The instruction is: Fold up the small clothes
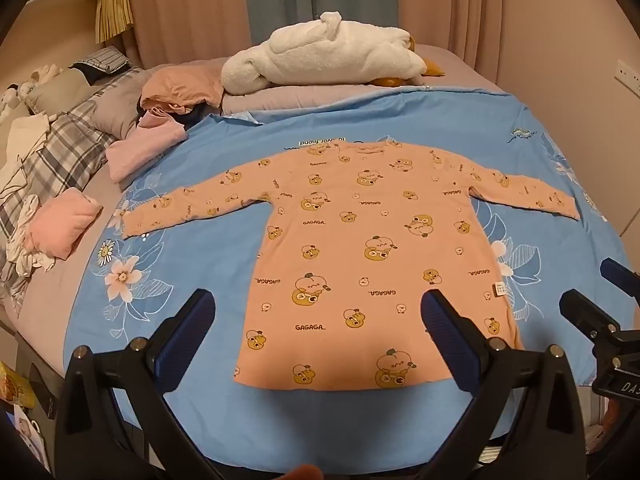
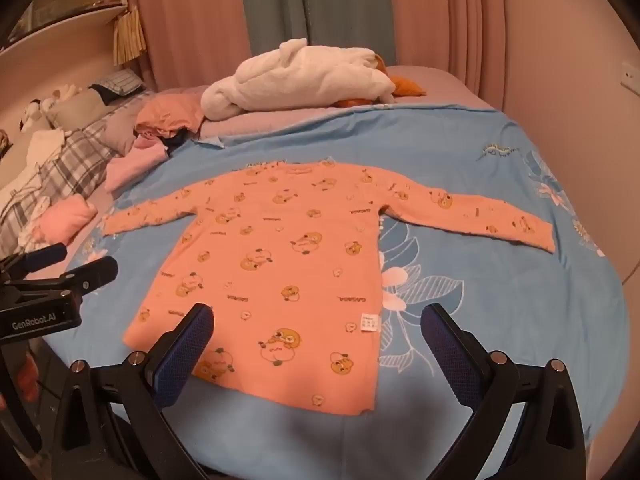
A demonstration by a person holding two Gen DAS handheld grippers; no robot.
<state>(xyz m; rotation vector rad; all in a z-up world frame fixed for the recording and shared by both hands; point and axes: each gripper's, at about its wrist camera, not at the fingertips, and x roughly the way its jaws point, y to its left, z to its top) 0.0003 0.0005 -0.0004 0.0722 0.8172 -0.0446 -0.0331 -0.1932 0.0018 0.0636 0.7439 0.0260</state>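
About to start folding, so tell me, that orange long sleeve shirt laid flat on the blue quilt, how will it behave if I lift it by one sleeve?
The orange shirt looks like thin, soft knit lying flat, so it will probably droop limply rather than hold shape. It seems light, so the blue quilt underneath may barely shift. Its spread sleeves would likely trail and bunch.

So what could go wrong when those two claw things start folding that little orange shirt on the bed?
1. The orange long-sleeved shirt with cartoon prints lies flat on the soft blue floral duvet; an open left gripper or right gripper might pinch the duvet too.
2. The sleeves are spread wide, so one may drag unevenly.
3. The white side label could end up showing.
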